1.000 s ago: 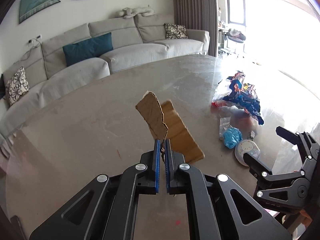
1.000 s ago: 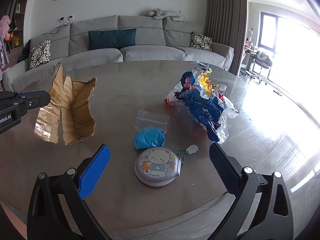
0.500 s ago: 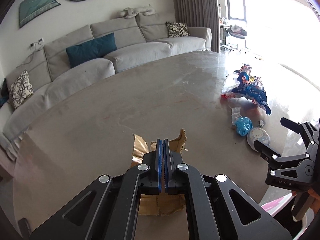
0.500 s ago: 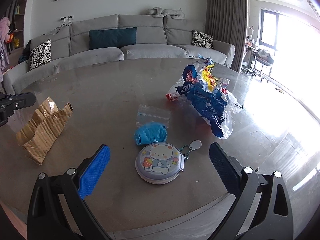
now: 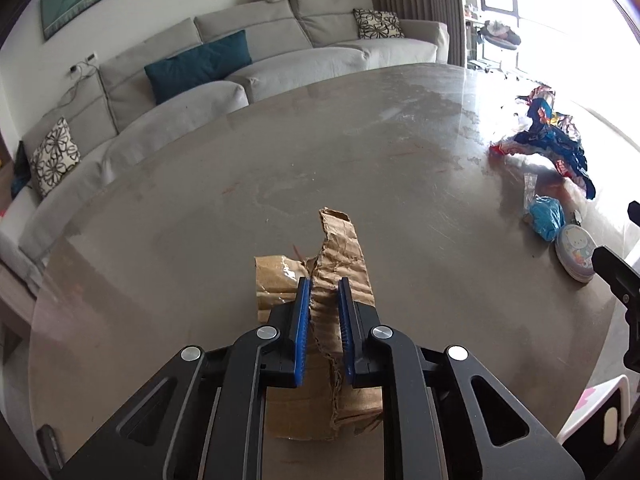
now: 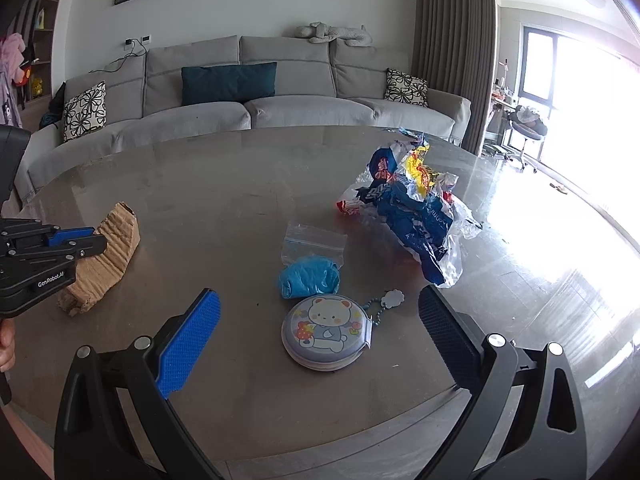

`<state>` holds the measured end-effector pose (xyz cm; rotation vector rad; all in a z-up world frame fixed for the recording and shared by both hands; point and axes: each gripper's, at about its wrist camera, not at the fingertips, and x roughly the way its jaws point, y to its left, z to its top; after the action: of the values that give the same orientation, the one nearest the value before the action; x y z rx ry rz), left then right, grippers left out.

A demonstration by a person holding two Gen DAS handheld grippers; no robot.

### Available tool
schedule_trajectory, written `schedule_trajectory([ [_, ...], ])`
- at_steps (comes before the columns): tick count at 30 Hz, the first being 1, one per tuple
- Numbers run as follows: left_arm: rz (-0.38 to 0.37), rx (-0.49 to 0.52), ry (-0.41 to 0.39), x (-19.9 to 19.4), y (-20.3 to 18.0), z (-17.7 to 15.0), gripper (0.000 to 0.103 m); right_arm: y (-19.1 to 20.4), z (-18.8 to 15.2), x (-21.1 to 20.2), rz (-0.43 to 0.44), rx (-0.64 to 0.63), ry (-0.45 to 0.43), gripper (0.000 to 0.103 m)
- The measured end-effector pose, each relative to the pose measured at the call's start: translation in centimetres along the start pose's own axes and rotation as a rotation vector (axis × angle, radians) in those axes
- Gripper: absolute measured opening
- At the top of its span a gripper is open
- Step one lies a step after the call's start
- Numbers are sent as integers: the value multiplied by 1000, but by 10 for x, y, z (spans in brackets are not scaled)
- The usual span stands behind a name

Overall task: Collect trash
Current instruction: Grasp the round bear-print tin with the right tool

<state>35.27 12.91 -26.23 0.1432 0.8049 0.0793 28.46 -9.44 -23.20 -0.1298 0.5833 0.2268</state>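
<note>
A second ago the torn brown corrugated cardboard piece point(image 5: 340, 280) hung in the air, pinched in the left tongs point(image 5: 324, 312); now it lies on the grey round stone-topped bench point(image 5: 240, 200), low in the centre of the left view, and the blue pads have parted a little, with a torn edge of the card standing between them. I cannot tell whether the pads touch it at all, but they look slack rather than pinching. In the right view the same cardboard point(image 6: 104, 264) sits at the left edge, half behind the left tongs point(image 6: 86, 240).

The right tongs point(image 6: 316, 332) are spread wide and empty, hovering over the near rim of the bench, straddling the round lilac tin with a cartoon bear on its lid point(image 6: 326, 332). Just beyond it lies a crumpled blue glove-like wad point(image 6: 310, 278), touching a clear zip bag point(image 6: 314, 242); further back, toward the right centre, sprawls a heap of blue, yellow and silver foil wrappers point(image 6: 412, 212).

I'd judge the cardboard light and fairly stiff, but creased and ragged, so it will flop at the folds; a pinch across a raised, doubled edge should hold better than at a torn tip. The wrappers look weightless, crackly and slippery, best bunched at their thickest crumple. The blue wad is soft and should squash readily between the pads.
</note>
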Motion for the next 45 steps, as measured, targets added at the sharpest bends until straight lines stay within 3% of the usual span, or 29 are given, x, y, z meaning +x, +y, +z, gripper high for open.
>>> schedule_trajectory([
  [2,-11,-2,-42,-12,0,1,5,-1,0,0,1,2,-5,99],
  [8,-22,32,-112,-41,-6,6,5,-8,-10,13,1,28,22,99],
  [18,-116,16,-139,-77,2,12,5,-9,-24,37,22,44,64,99],
  [20,-109,19,-133,-79,5,11,5,-8,-26,40,25,39,69,90],
  [21,-100,19,-136,-80,4,11,5,-8,-27,41,23,35,78,77],
  [23,-92,27,-133,-80,4,9,5,-10,-29,41,38,52,72,72],
  [25,-94,24,-132,-81,3,7,5,-9,-29,39,37,47,66,61],
  [29,-101,24,-130,-83,0,7,5,-6,-28,38,32,44,73,60],
  [37,-101,52,-164,-103,-10,6,5,-2,-9,-20,38,22,-35,59],
  [45,-153,74,-199,-140,-33,-4,5,4,2,-96,31,-6,-128,59],
])
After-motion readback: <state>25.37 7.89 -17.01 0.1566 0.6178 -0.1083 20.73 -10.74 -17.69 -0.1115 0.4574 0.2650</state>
